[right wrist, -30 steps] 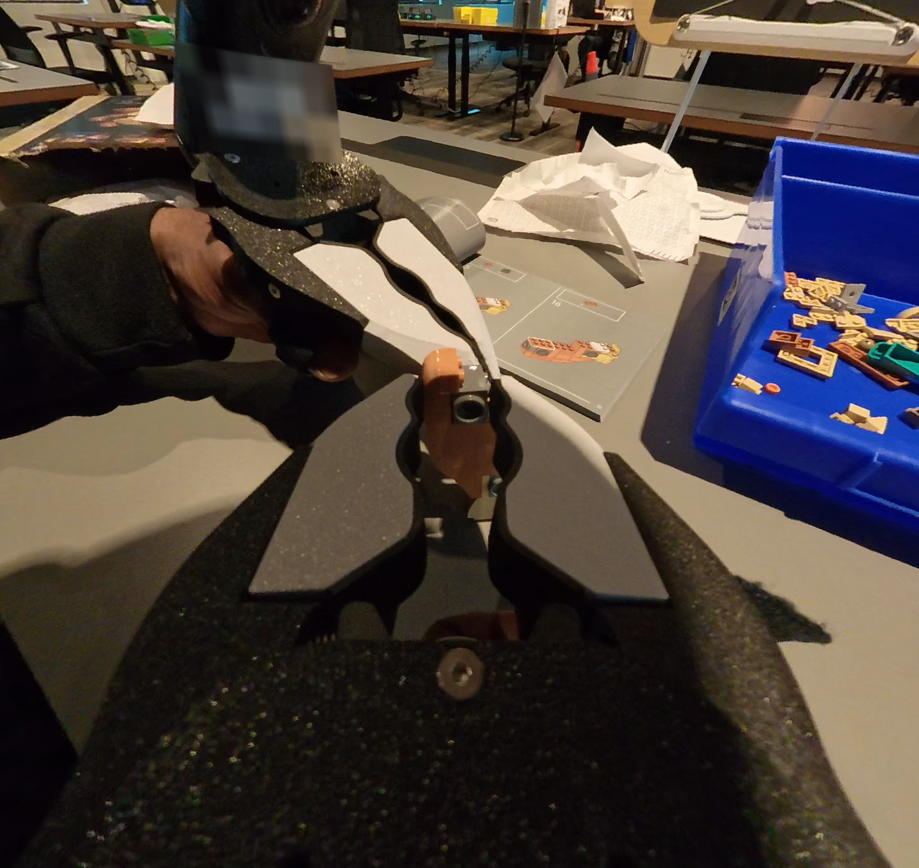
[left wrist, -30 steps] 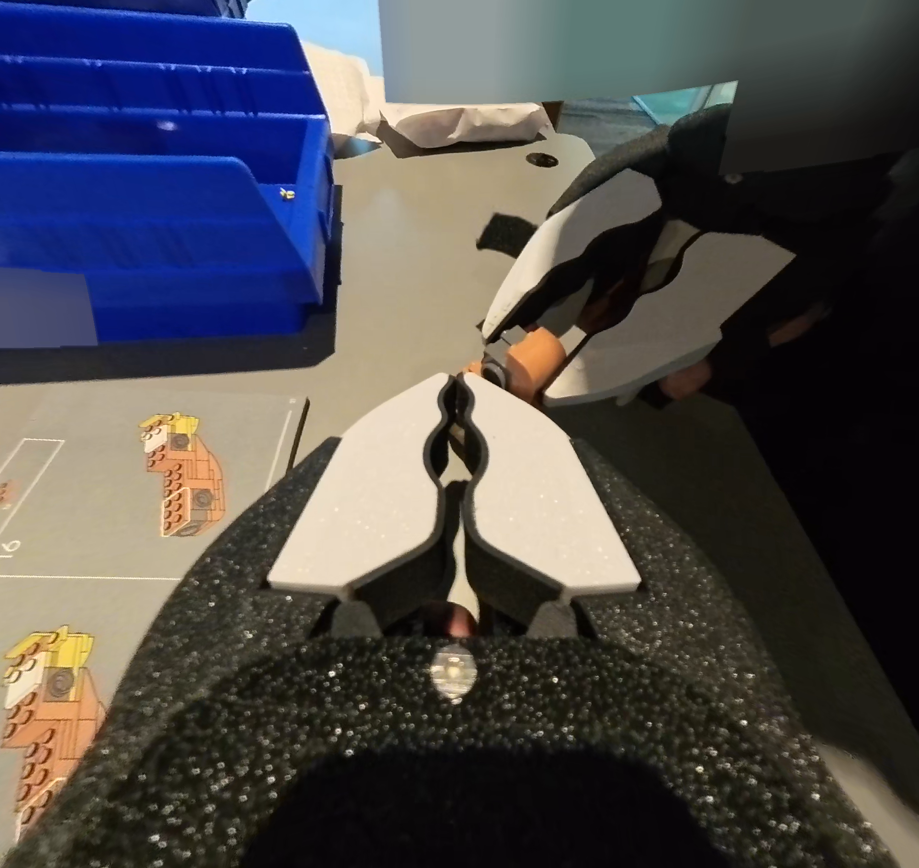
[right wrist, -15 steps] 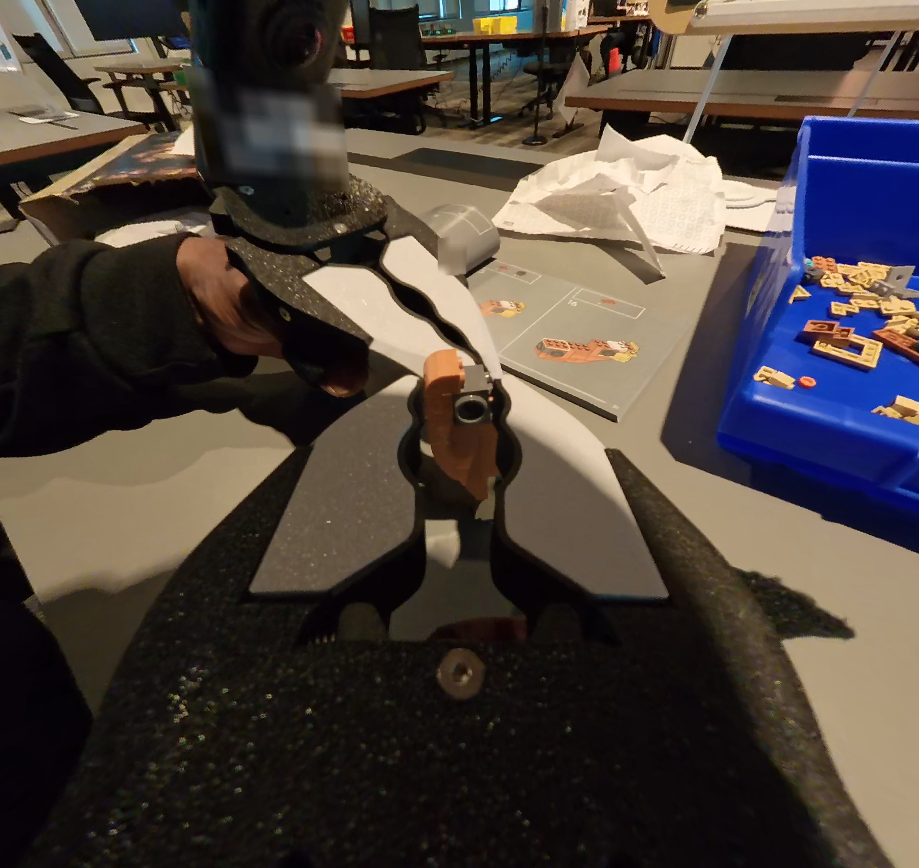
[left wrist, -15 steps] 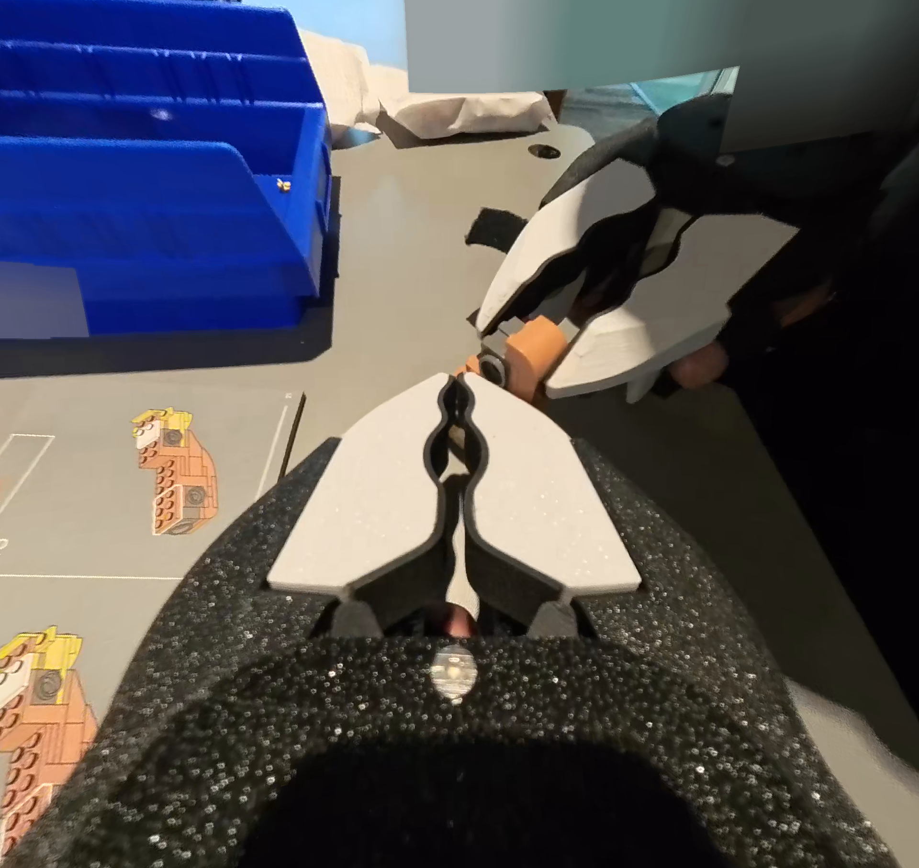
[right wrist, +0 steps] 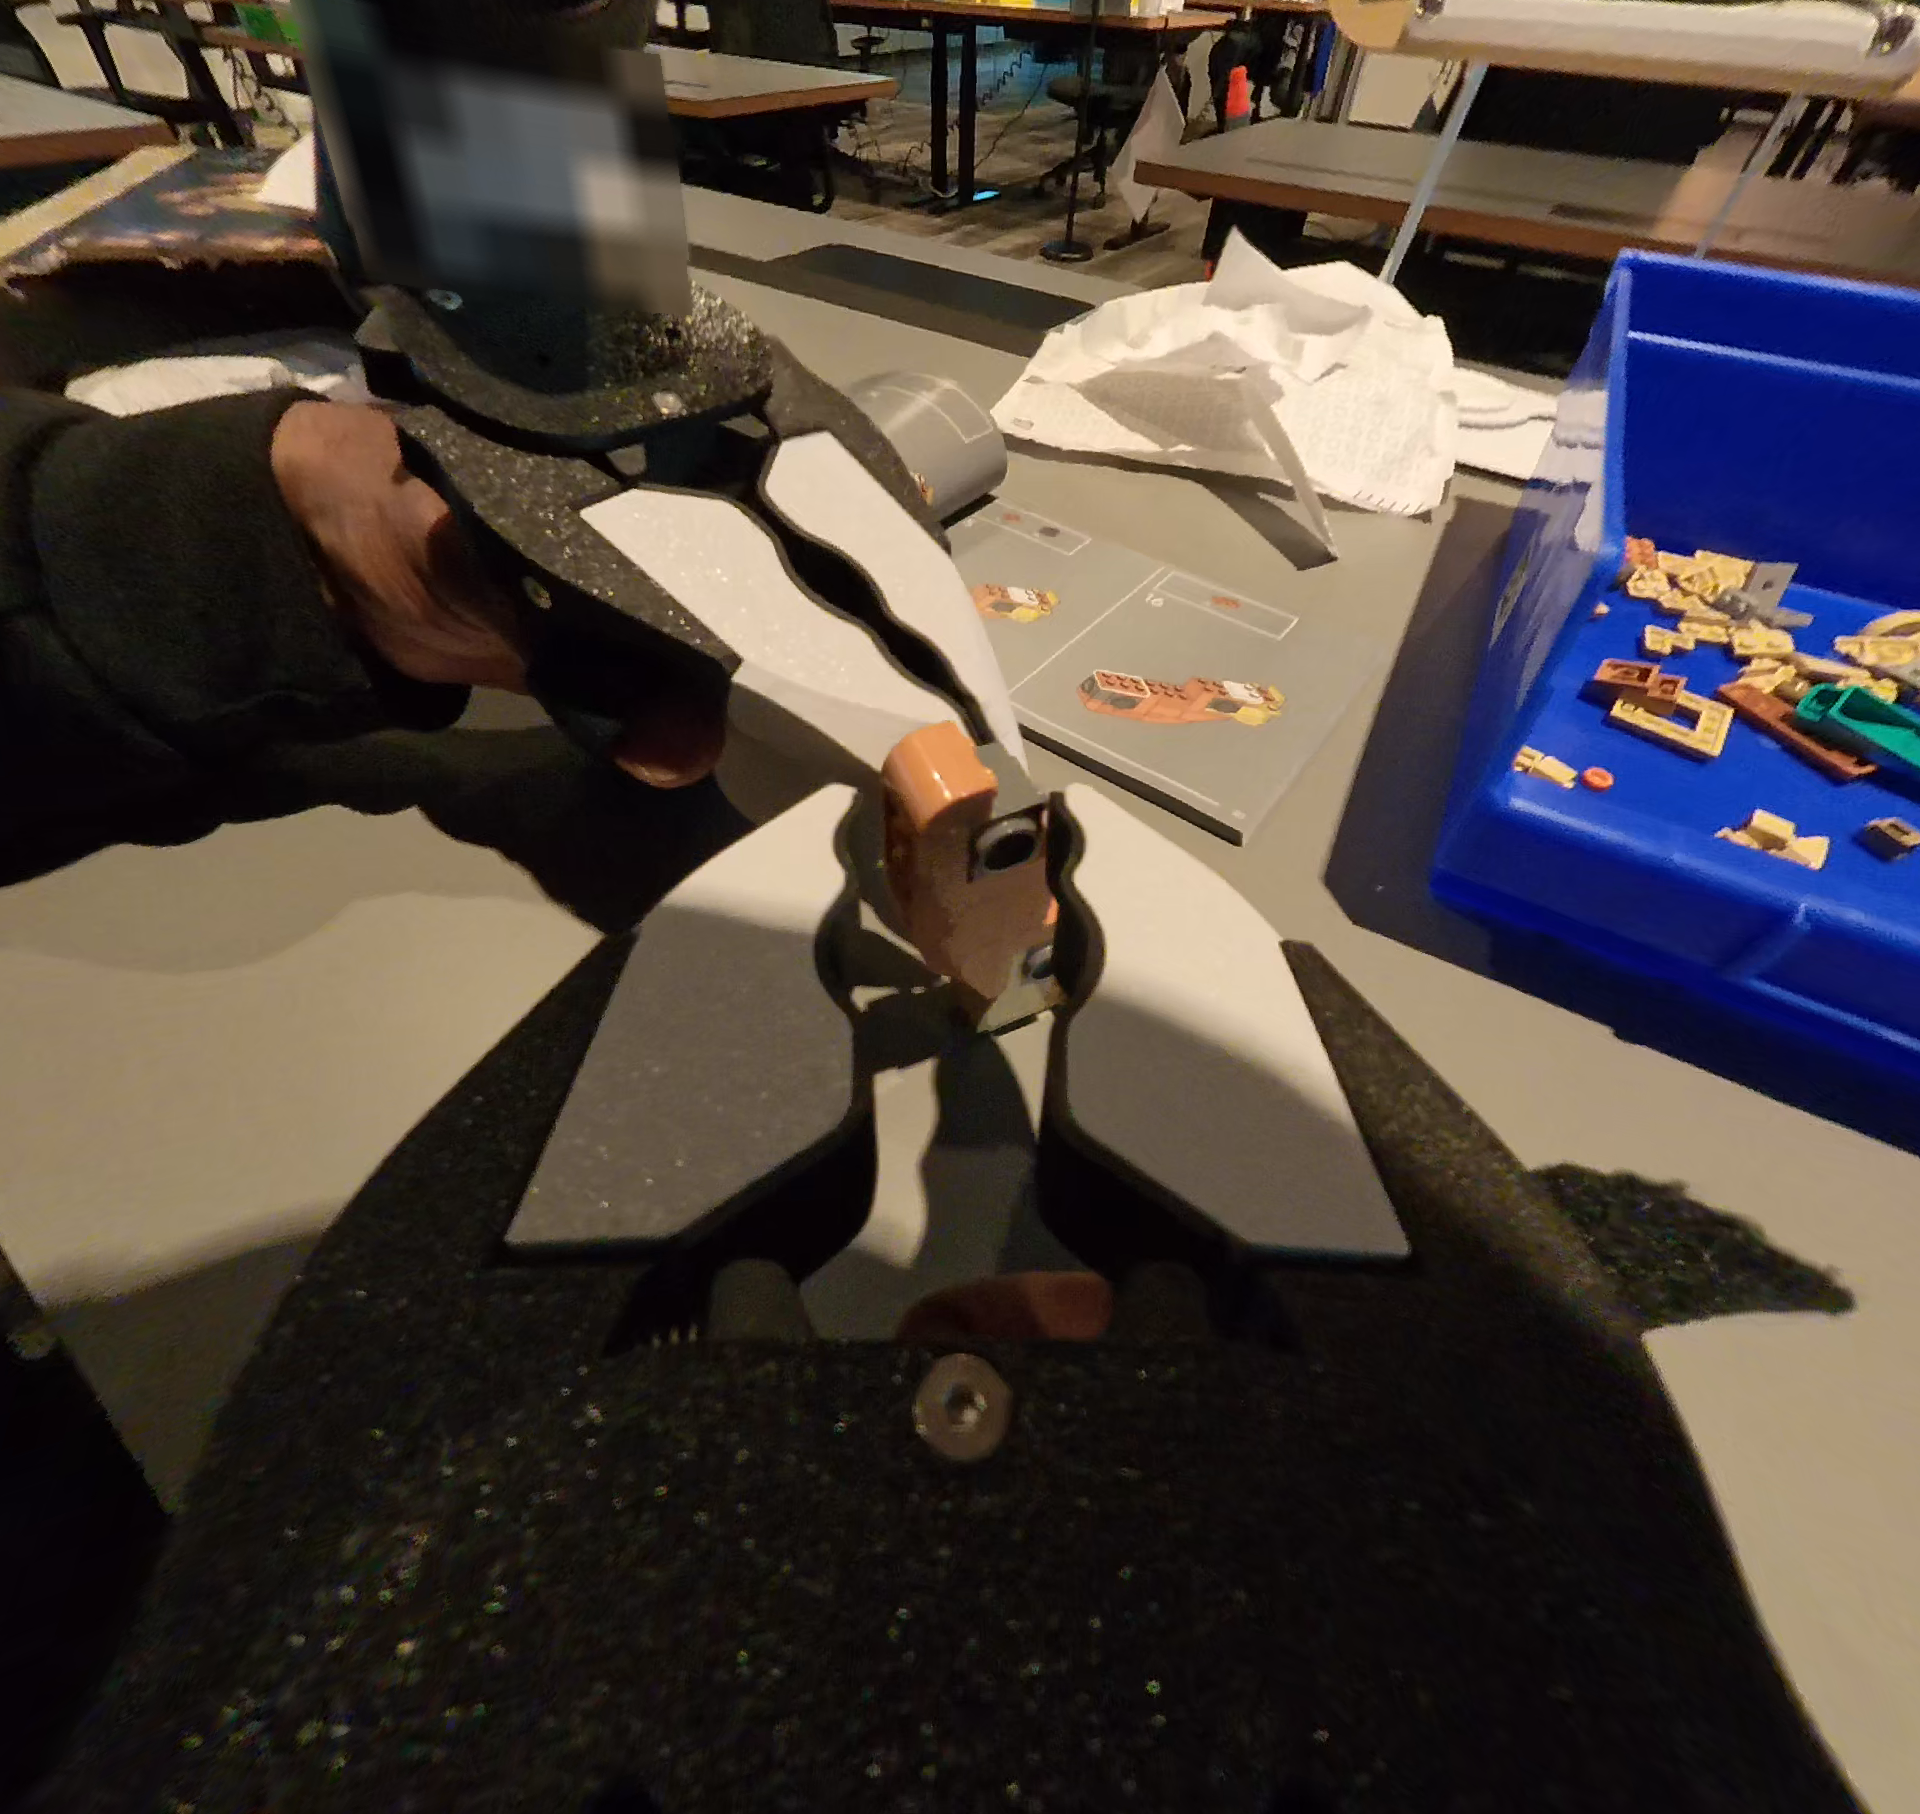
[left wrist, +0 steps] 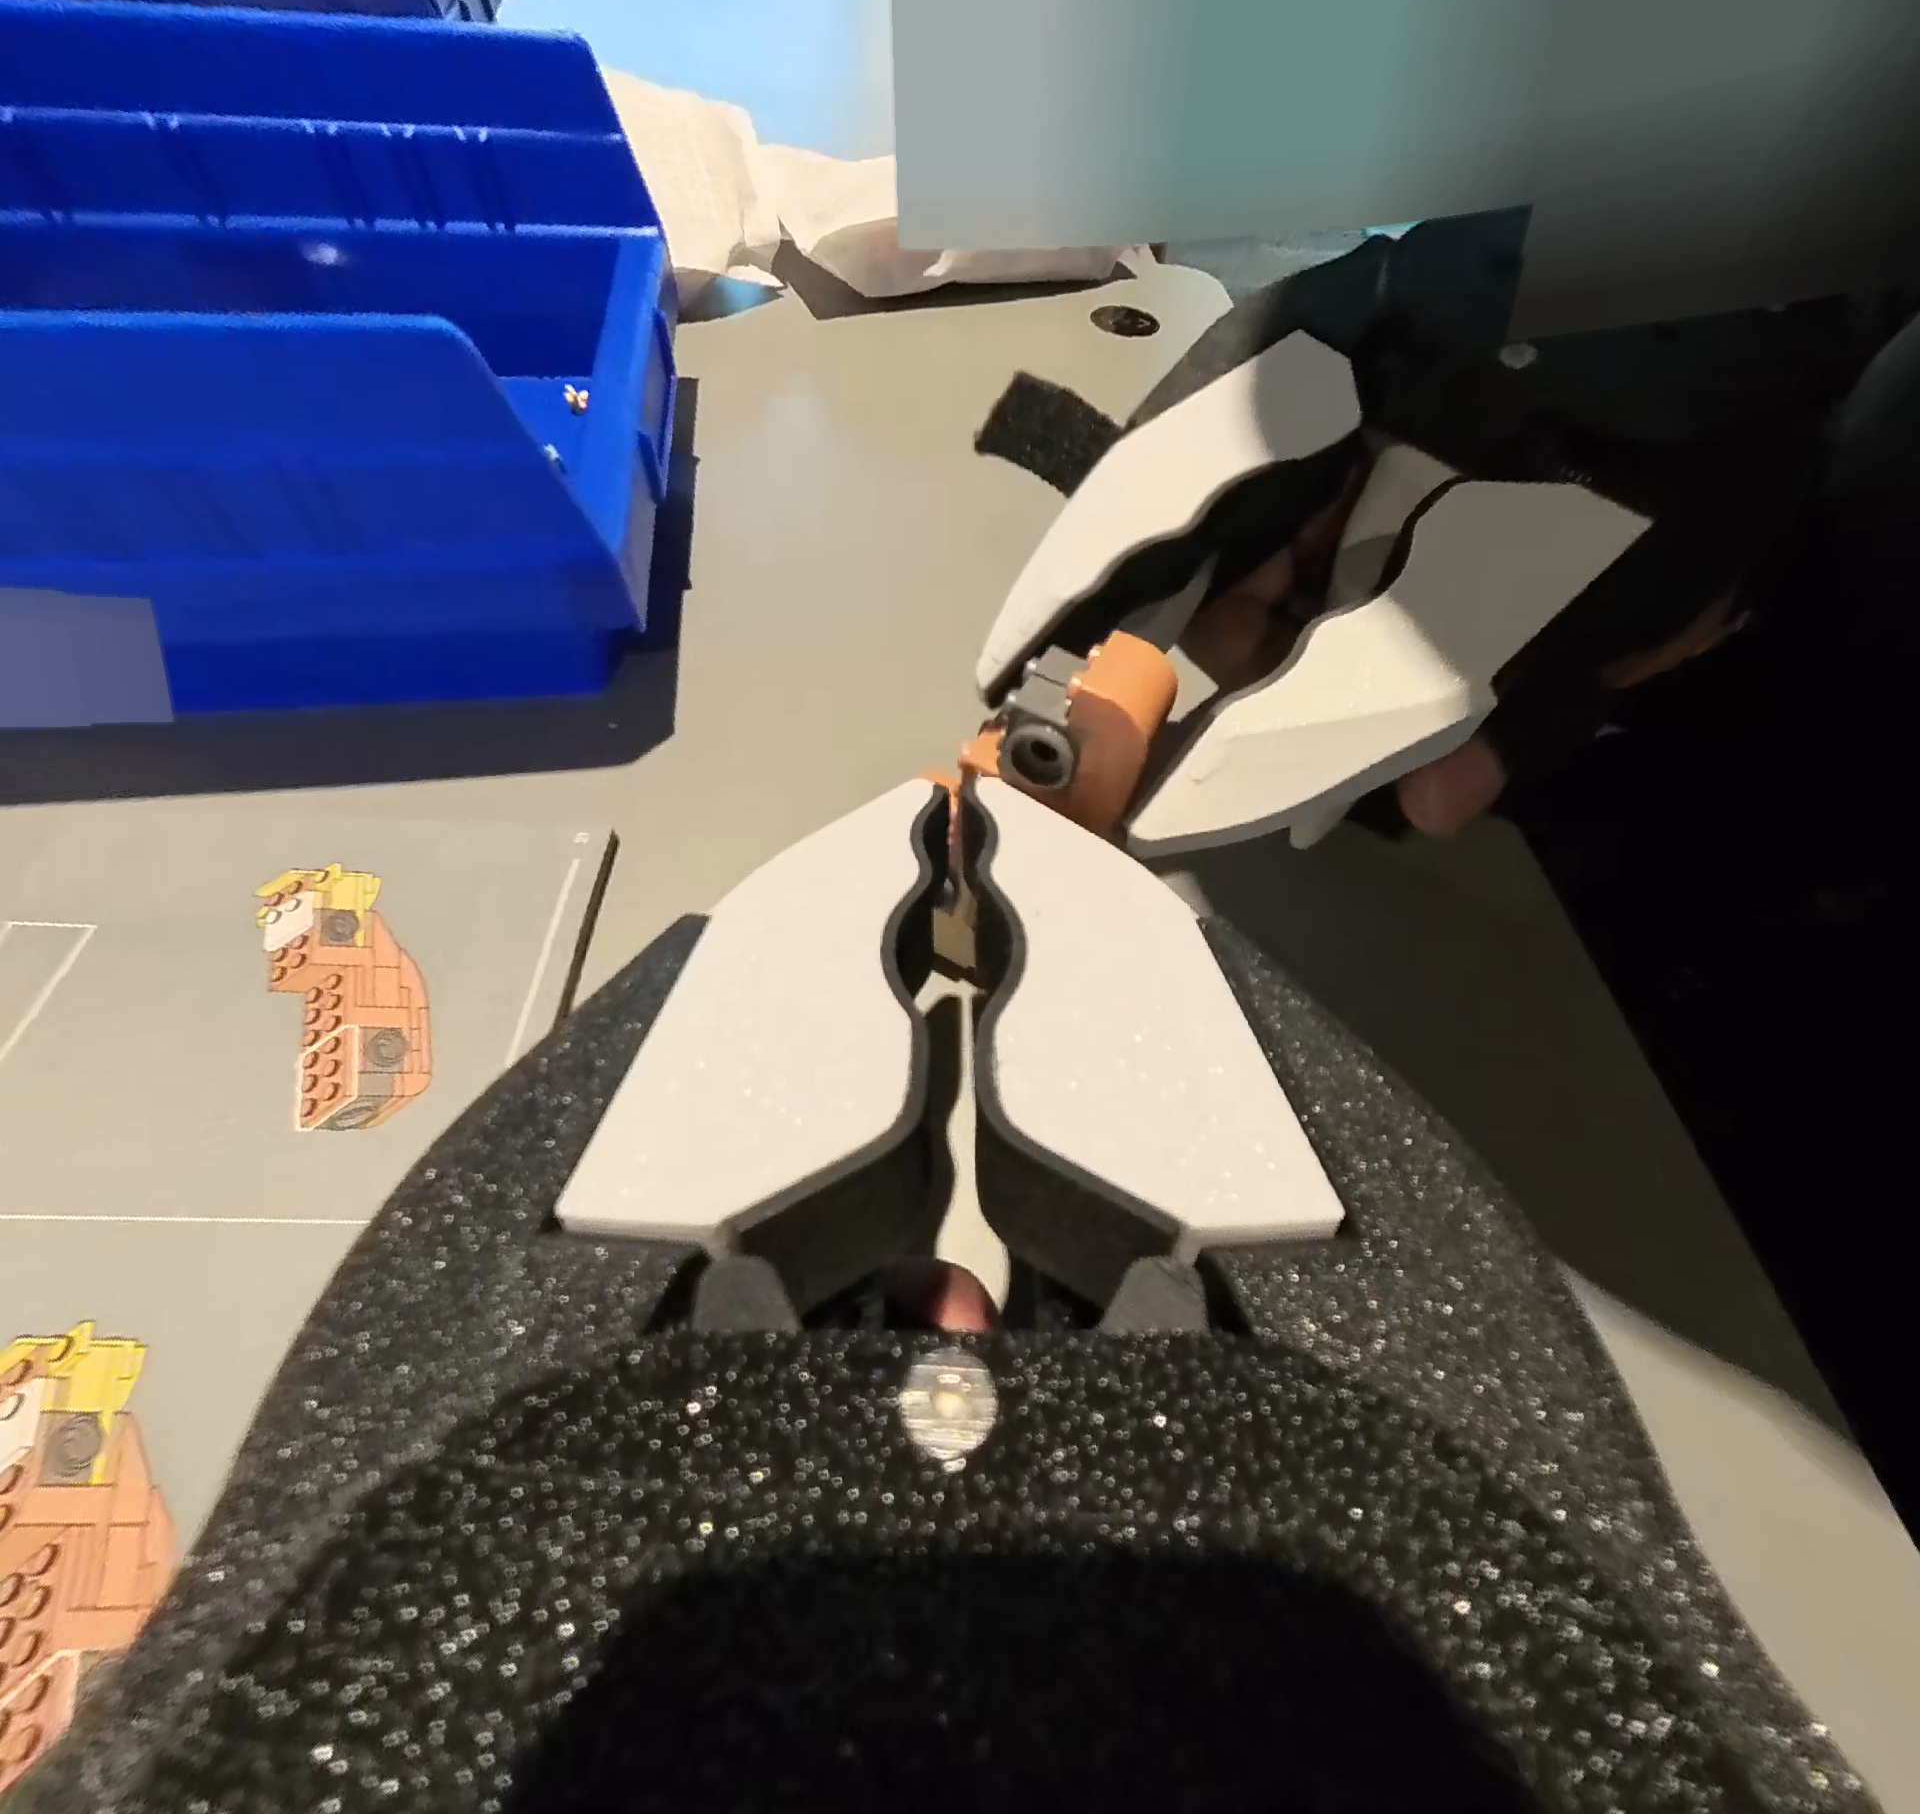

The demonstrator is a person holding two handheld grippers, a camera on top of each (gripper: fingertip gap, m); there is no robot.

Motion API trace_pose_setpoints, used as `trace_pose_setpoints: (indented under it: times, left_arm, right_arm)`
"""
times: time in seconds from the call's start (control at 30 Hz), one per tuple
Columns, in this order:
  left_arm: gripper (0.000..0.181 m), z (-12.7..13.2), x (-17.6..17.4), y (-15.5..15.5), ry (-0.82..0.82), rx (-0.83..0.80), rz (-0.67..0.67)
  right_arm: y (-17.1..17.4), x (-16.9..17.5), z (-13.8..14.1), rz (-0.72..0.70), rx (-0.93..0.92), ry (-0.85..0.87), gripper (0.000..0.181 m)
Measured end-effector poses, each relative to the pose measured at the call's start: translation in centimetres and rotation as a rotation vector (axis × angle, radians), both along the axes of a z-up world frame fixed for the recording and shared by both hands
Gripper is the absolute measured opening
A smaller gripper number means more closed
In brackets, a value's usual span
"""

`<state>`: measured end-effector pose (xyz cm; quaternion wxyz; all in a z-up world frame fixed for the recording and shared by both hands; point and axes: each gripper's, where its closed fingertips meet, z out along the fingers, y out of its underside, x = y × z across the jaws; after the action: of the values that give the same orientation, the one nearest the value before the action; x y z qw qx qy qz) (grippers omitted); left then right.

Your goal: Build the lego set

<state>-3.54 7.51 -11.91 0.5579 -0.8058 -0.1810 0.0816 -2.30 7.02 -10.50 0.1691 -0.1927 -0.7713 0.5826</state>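
My right gripper (right wrist: 961,814) is shut on an orange and grey lego assembly (right wrist: 951,881), which it holds tilted above the grey table. In the left wrist view the assembly (left wrist: 1117,725) sits between the right gripper's pale fingers (left wrist: 1299,725). My left gripper (left wrist: 961,808) is shut on a thin orange piece (left wrist: 951,829) that pokes out at its tips. Those tips meet the assembly's grey end. In the right wrist view the left gripper (right wrist: 997,736) comes in from the upper left and touches the top of the assembly.
A blue bin (right wrist: 1662,881) with several loose lego pieces (right wrist: 1662,715) stands at the right. The instruction sheet (right wrist: 1143,652) lies behind the grippers, and crumpled white paper (right wrist: 1247,382) lies beyond it. Stacked blue bins (left wrist: 312,476) fill the left wrist view's upper left. Both grippers' tips are close together, under 4 cm apart.
The right gripper has tilted the assembly and turned its grey end more toward the left gripper. Both grippers stay shut and close together.
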Motion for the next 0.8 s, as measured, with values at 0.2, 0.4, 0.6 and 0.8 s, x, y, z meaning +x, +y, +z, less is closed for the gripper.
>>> trace_pose_setpoints:
  times: [0.2,0.4,0.6,0.8]
  left_arm:
    - [0.000,0.15,0.14,0.07,-0.003,0.008,-0.005]
    - [0.000,0.17,0.06,0.20,-0.012,0.012,-0.008]
    - [0.000,0.29,-0.08,0.21,-0.014,0.013,-0.009]
    - [0.000,0.27,-0.21,0.31,-0.016,0.008,-0.011]
  right_arm:
    - [-0.03,-0.03,-0.10,0.019,0.024,0.029,0.029]
    - [-0.05,-0.05,-0.15,0.034,0.024,0.020,0.028]
    - [-0.08,-0.07,-0.22,0.045,0.024,0.003,0.028]
    - [-0.11,0.03,-0.28,0.051,0.040,0.022,0.027]
